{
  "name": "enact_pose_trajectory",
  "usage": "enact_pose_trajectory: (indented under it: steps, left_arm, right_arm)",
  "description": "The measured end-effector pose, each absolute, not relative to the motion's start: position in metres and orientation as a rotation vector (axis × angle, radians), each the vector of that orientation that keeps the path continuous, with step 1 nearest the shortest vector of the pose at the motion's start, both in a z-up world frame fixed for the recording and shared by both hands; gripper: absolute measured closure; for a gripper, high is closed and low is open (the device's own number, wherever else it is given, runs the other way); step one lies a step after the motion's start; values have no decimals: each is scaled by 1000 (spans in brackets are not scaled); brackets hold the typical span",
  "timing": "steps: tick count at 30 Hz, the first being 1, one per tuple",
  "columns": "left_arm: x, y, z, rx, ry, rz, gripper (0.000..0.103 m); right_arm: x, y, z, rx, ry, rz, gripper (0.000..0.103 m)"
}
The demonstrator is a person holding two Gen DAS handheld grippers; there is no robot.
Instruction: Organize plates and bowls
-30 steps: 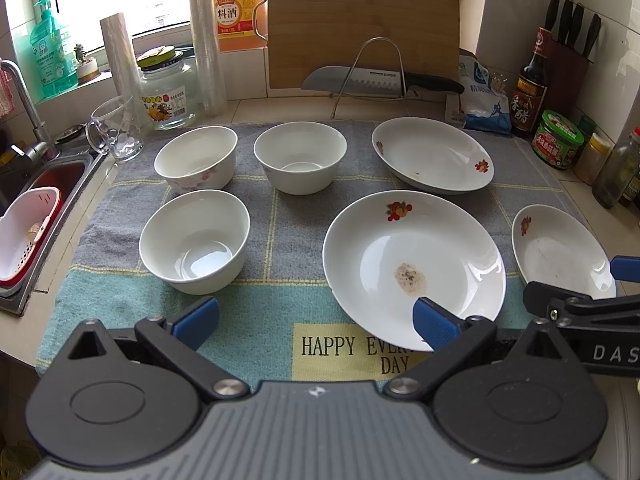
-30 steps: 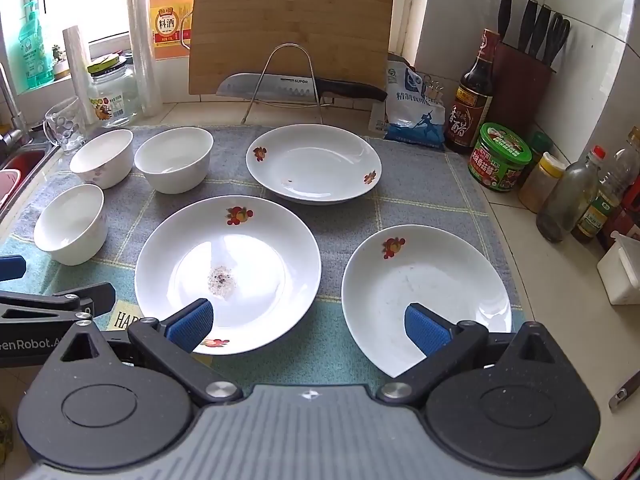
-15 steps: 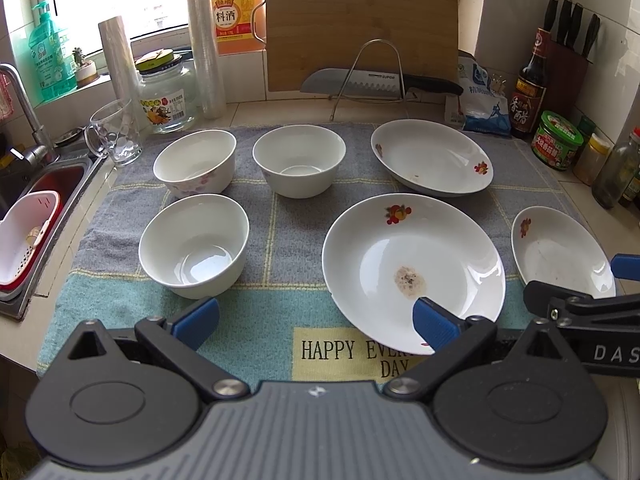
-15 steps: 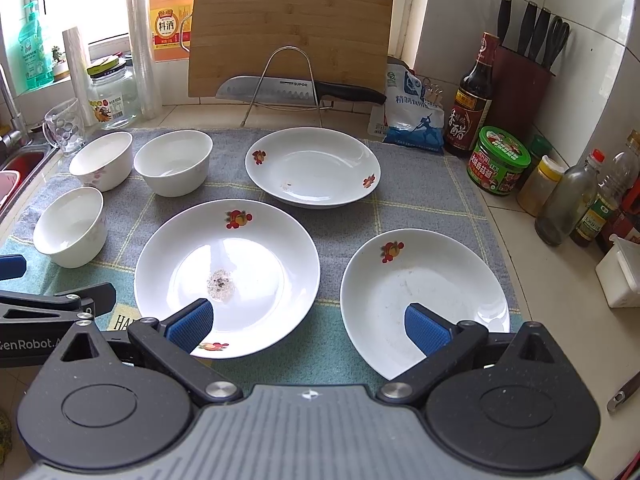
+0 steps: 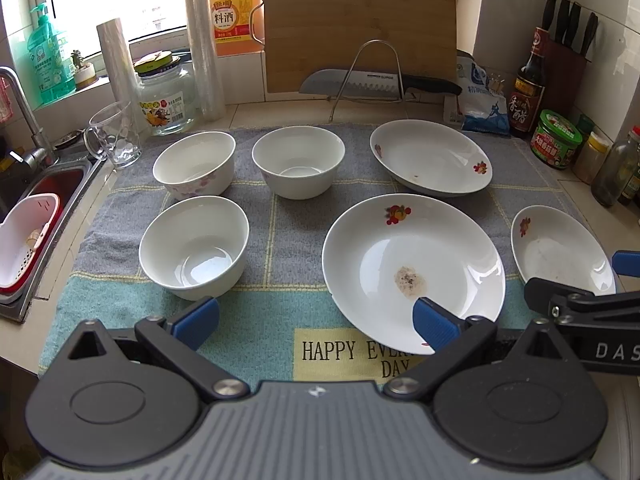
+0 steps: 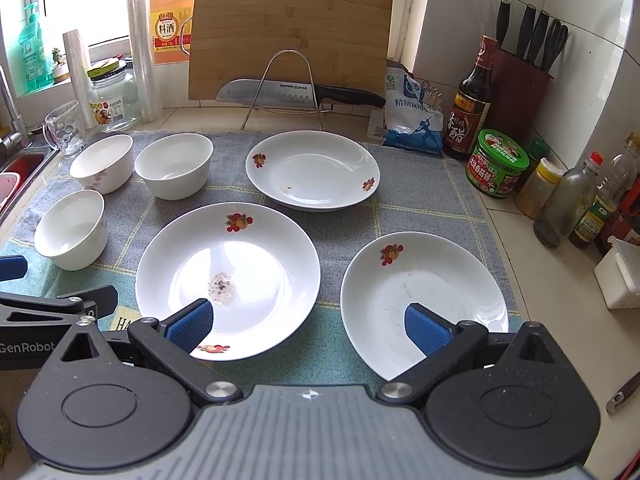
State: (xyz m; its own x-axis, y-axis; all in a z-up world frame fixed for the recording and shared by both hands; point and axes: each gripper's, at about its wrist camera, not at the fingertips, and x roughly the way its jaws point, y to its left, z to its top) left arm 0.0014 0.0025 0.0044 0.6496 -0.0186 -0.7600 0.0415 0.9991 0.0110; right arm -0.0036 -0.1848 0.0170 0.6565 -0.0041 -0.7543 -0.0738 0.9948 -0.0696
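Note:
Three white bowls stand on a grey-and-teal towel point(image 5: 276, 232): a near one point(image 5: 194, 246), a flower-patterned one point(image 5: 194, 164) behind it, and a plain one point(image 5: 298, 160) to its right. Three white plates with fruit prints lie to the right: a big one point(image 5: 412, 264) with a food stain, a far one point(image 5: 430, 156), and a small one point(image 6: 424, 296) at the right. My left gripper point(image 5: 314, 316) is open, low over the towel's front edge. My right gripper point(image 6: 308, 324) is open too, between the big and small plates.
A sink point(image 5: 40, 184) with a red-and-white strainer point(image 5: 24, 236) lies left. A glass mug point(image 5: 114, 136), jar, bottles, cutting board point(image 5: 360, 28) and knife point(image 5: 376, 82) on a rack line the back. Sauce bottles point(image 6: 472, 100), jars and a knife block point(image 6: 524, 64) crowd the right counter.
Both views show the dishes sliding slightly down in frame, so both grippers have tilted or risen a little. Nothing was grasped or moved.

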Motion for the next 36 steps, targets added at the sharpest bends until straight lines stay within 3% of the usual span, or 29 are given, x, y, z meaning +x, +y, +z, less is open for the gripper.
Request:
enact_pose_trajectory:
  steps: [36]
  left_arm:
    - [-1, 15, 6, 17, 837, -76, 1]
  right_arm:
    - [-14, -170, 24, -105, 819, 11, 0]
